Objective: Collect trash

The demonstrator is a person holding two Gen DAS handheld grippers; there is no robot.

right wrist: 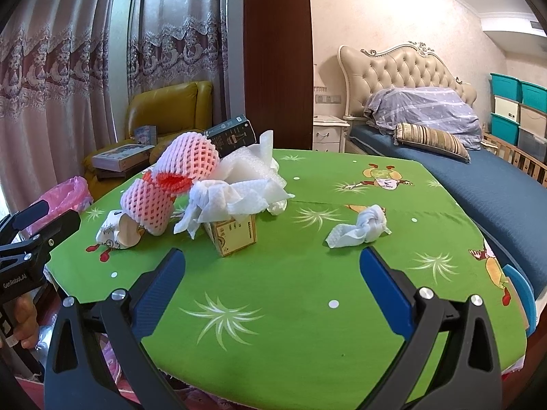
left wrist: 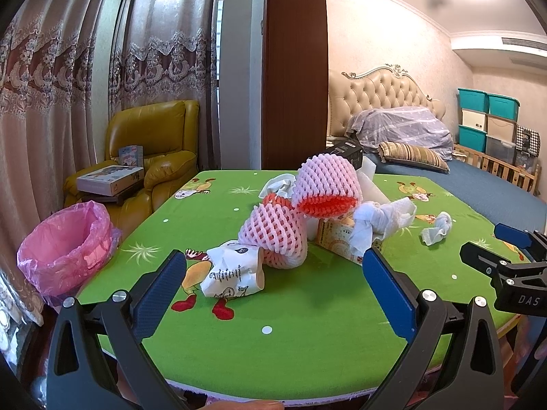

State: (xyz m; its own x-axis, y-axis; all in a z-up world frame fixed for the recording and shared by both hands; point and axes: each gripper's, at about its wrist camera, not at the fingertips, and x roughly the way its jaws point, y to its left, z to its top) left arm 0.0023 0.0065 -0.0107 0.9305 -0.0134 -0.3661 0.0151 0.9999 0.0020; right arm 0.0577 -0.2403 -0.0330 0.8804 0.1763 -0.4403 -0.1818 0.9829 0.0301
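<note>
Matt green cloth table cover, pink foam-net sleeves, crumpled white tissue paper, thin glossy pink plastic bin bag

Trash heap blocks centre; near table seemingly free

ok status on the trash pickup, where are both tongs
Left tongs open, empty, over near table edge. Right tongs open, empty. Trash pile untouched on green table; loose tissue wad apart. Pink-lined bin off table's left; path clear.

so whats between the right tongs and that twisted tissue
Nothing: bare green tablecloth lies between the open right tongs and the twisted tissue, clearest in the right wrist view.
</note>
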